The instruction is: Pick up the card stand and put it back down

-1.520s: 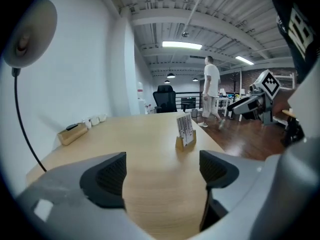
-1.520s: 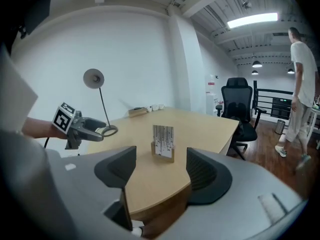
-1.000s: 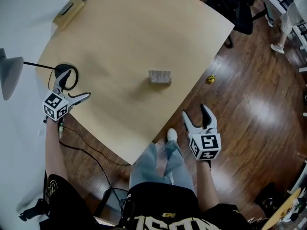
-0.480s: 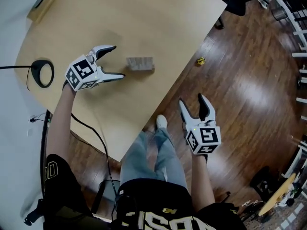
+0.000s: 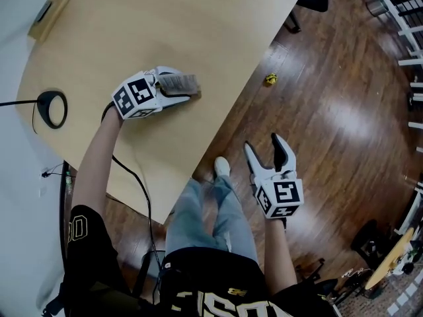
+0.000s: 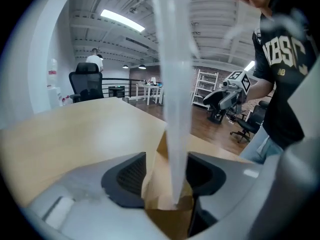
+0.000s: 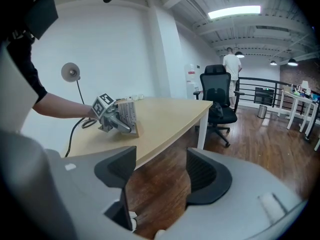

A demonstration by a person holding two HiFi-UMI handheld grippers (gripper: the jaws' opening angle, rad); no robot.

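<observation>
The card stand (image 5: 180, 83), a clear upright panel on a small wooden base, stands on the pale wooden table (image 5: 132, 32) near its right edge. My left gripper (image 5: 188, 87) reaches it from the left. Its jaws have just been closing, and the stand is between them. In the left gripper view the wooden base (image 6: 159, 196) fills the gap between both pads of the left gripper (image 6: 167, 170), and the clear panel (image 6: 172, 109) rises straight up. My right gripper (image 5: 262, 144) hangs open and empty over the floor, off the table. The right gripper view shows the stand (image 7: 128, 115) from afar.
A black ring-shaped lamp base (image 5: 51, 108) and its cable lie at the table's left edge. A small wooden box (image 5: 47, 12) sits at the far left corner. A yellow scrap (image 5: 271, 79) lies on the wood floor. An office chair (image 7: 217, 96) and a standing person (image 7: 232, 64) are beyond the table.
My left gripper swung from the table's left edge across to the card stand, and its jaws narrowed around the base. The right gripper drifted only slightly.
</observation>
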